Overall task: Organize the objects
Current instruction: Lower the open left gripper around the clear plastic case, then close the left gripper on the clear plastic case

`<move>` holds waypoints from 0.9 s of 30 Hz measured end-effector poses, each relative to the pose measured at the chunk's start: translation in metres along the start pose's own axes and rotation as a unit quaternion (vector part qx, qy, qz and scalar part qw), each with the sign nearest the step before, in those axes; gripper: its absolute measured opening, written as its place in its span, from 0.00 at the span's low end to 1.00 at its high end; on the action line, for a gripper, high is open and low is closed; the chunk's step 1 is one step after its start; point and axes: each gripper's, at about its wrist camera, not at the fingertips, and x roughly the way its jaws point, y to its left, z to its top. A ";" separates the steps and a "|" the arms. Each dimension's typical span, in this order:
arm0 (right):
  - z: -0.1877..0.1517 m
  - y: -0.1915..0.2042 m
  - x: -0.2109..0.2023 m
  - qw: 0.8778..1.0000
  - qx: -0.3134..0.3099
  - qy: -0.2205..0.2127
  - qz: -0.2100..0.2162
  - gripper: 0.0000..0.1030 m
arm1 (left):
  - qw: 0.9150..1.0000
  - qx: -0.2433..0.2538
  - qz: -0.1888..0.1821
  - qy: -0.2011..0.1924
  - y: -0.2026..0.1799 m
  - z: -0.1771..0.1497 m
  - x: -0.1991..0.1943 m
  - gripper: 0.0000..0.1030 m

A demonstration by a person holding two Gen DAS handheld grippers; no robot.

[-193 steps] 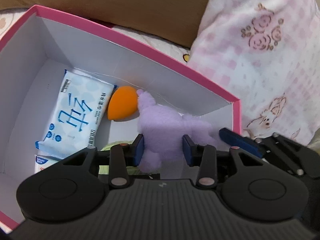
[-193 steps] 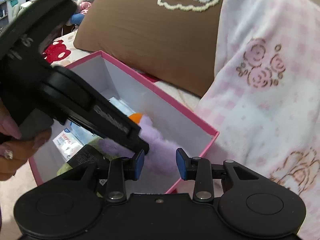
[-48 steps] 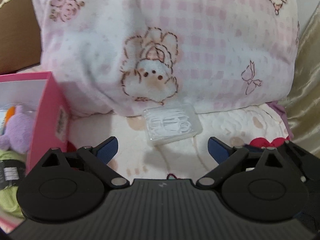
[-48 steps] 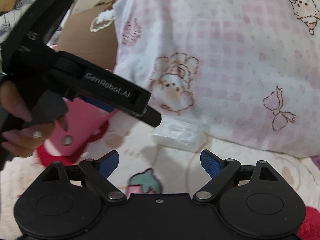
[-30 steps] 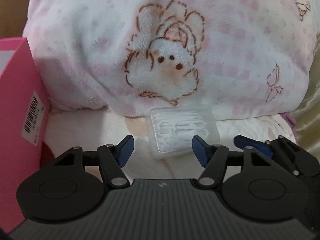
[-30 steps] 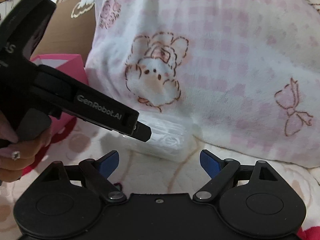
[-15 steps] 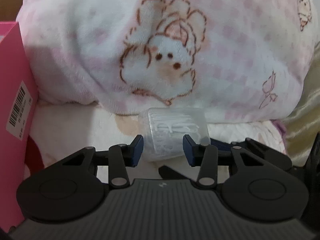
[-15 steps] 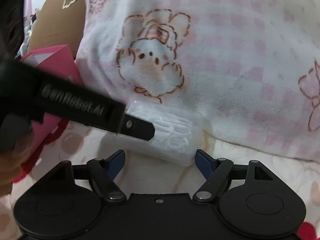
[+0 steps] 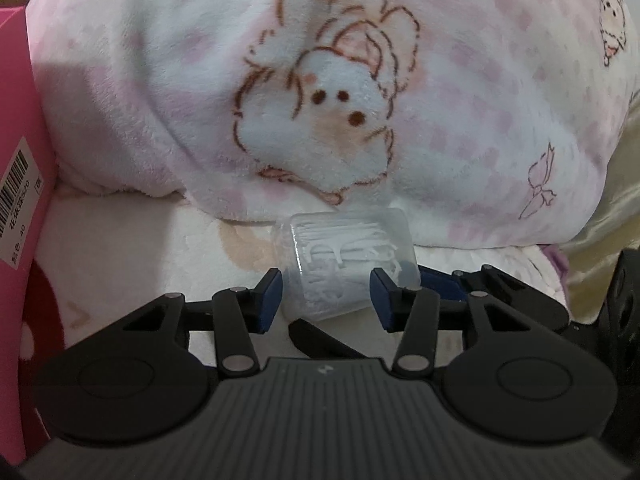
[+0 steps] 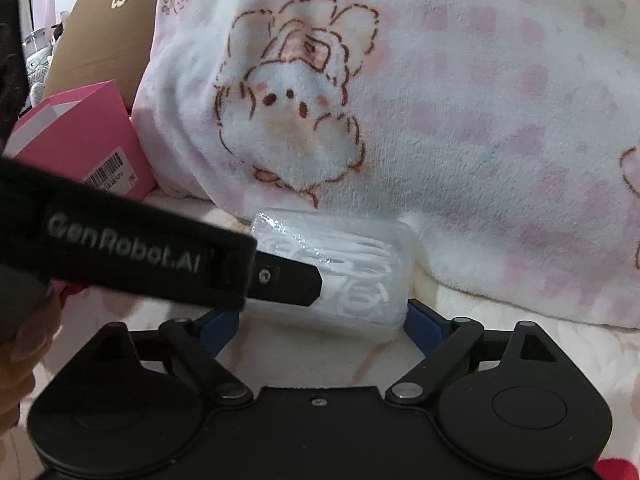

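Floss box [image 9: 348,256] lies against the blanket [image 9: 460,92], long axis sideways — both grippers flank it, left gripper [image 9: 326,294] narrowly and just reopening, right gripper [image 10: 322,326] wide apart, neither clamping.

A fluffy pink-checked blanket [image 9: 460,92] with a brown-outlined bunny [image 9: 324,120] fills the back, bulging over the cream bedsheet [image 9: 132,248]. Far left, a brown pillow [image 10: 104,40] with white stitching; shiny beige fabric [image 9: 616,216] on the right edge.
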 end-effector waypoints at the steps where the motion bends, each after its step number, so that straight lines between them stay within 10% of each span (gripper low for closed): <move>1: 0.000 -0.002 0.001 1.000 0.002 -0.002 0.002 0.92 | 1.000 -0.001 0.002 -0.002 -0.002 -0.001 0.002 0.45; 27: -0.023 -0.001 -0.032 0.998 0.064 -0.023 0.013 0.93 | 0.999 0.043 0.015 -0.001 -0.021 -0.029 -0.033 0.47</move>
